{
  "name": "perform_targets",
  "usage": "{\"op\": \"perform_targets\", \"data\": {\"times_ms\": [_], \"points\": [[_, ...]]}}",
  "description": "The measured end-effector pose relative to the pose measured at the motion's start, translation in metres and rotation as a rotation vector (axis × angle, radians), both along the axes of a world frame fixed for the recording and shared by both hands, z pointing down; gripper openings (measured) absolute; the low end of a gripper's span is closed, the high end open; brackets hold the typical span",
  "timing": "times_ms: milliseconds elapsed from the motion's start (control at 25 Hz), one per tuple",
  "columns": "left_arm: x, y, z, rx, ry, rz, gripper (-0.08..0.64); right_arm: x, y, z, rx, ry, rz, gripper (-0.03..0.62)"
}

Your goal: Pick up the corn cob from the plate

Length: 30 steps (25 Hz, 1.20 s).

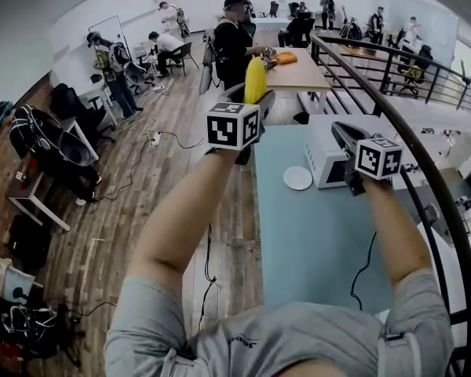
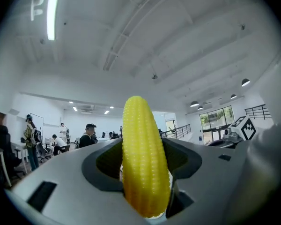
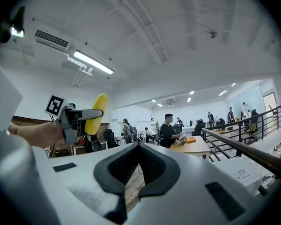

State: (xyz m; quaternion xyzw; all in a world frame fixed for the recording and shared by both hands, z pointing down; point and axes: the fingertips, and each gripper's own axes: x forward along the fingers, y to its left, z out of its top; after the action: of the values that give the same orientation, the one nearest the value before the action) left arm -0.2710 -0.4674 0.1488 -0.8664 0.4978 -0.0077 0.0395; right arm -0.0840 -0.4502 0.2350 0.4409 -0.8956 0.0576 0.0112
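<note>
Corn cob: there it is, the yellow corn cob (image 2: 145, 163), off the plate (image 1: 297, 178) and in the air. In the head view it stands upright, up and to the left of the plate and well apart from it.
Left gripper: the left gripper (image 2: 145, 156) is clamped on the cob. Both jaws press its sides near the lower end, and most of its length sticks up past them. The gripper points out level, beyond the plate's left side.
Right gripper: the right gripper (image 3: 136, 149) is pinched narrow, jaw tips together, with nothing between them. In the head view it sits to the right of the plate, over the white box (image 1: 323, 163).
Plate: small, round and white, flat on the light blue table (image 1: 314, 250), between the two raised arms in the head view.
White box: on the same table, just right of the plate.
Railing: the dark railing (image 3: 225, 138) curves along the far right, well beyond the plate and the box.
Background: past the plate, a person in a dark top (image 1: 232, 45) stands at a wooden table (image 1: 298, 69), and more people are farther back in the room.
</note>
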Motion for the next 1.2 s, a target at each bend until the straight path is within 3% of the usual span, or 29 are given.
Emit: {"op": "perform_targets", "data": {"times_ms": [240,520,920,1200], "points": [[0.034,0.055,-0.051,0.082,-0.047,-0.020,0.265,0.023,0.036,-0.049,0.069,0.005,-0.037,0.015],[0.113,0.107,-0.085,0.140,-0.059,-0.034,0.265,0.080,0.082,-0.075,0.115,-0.011,-0.117,0.015],[0.240,0.188,-0.098,0.193,-0.059,-0.017,0.265,0.195,0.154,-0.090,0.165,0.013,-0.180,0.015],[0.278,0.224,-0.092,0.177,-0.070,-0.054,0.265,0.237,0.191,-0.095,0.198,-0.013,-0.231,0.015]]}}
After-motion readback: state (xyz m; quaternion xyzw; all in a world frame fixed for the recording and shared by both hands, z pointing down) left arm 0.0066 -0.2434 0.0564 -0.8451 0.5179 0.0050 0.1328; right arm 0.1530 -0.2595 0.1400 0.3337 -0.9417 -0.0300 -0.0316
